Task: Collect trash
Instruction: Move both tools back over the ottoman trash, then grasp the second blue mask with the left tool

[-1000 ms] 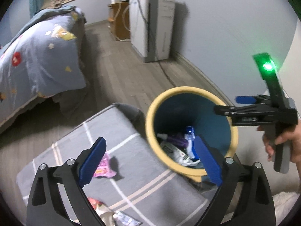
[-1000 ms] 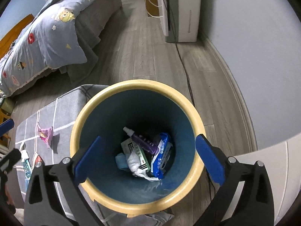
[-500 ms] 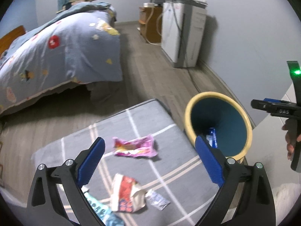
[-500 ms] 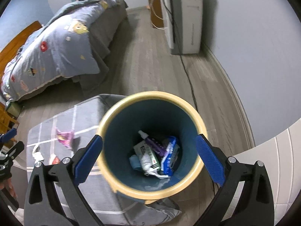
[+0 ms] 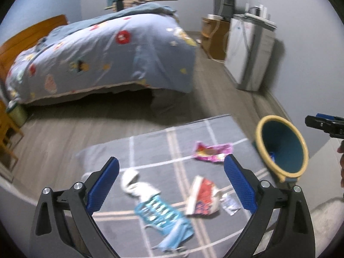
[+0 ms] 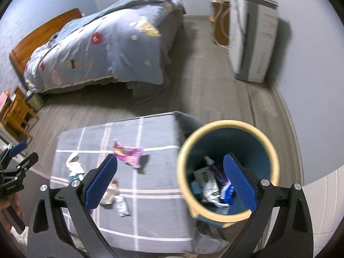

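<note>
One bin (image 6: 228,169) upright, mouth facing up

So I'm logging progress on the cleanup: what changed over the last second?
Both grippers pulled back from the bin: the left gripper swung left over the ottoman litter, and the right gripper drew back from over the bin's mouth. Nothing was gripped or released. Both stayed open; the pink wrapper stayed put.

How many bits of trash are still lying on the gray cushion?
4, maybe more hidden: a pink wrapper at the far side near the bin, a red bag and small clear packet closer, and a blue-and-white wrapper left of those.
</note>
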Demonstrator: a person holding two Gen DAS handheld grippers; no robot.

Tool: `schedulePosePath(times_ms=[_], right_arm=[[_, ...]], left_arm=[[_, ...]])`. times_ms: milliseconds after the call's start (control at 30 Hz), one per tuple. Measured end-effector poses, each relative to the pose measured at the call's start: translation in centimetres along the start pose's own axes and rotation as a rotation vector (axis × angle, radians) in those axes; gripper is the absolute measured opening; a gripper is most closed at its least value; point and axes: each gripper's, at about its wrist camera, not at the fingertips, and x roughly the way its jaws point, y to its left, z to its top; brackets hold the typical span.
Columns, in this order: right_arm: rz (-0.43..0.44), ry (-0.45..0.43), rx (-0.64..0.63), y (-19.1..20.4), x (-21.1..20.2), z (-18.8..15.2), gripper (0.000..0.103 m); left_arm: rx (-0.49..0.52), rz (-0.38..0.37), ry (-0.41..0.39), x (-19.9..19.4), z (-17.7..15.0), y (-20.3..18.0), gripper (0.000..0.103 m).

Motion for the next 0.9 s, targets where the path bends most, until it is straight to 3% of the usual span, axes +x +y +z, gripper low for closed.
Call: schedulePosePath(times_ms=[200, 333, 667, 900], right_arm=[[0.023, 0.027, -0.072, 6.1, 1.7, -0.6, 0.097], [0.018, 0.049, -0.094, 9.3, 3.4, -1.5, 0.097], [-0.024, 0.141, 0.030, 12.1, 8.2, -4.0, 0.097], [-0.094, 0.210, -0.058, 12.2, 11.3, -6.4, 0.097]], left_arm=[[-0.057, 0.059, 0.017, -0.7, -2.7, 3.8, 0.097], [-0.101, 0.057, 0.032, -0.5, -4.3, 4.8, 0.097], [-0.052, 0.037, 0.110, 2.2, -8.3, 3.4, 0.097], [-0.003, -0.025, 0.199, 5.0, -11.5, 2.0, 0.097]])
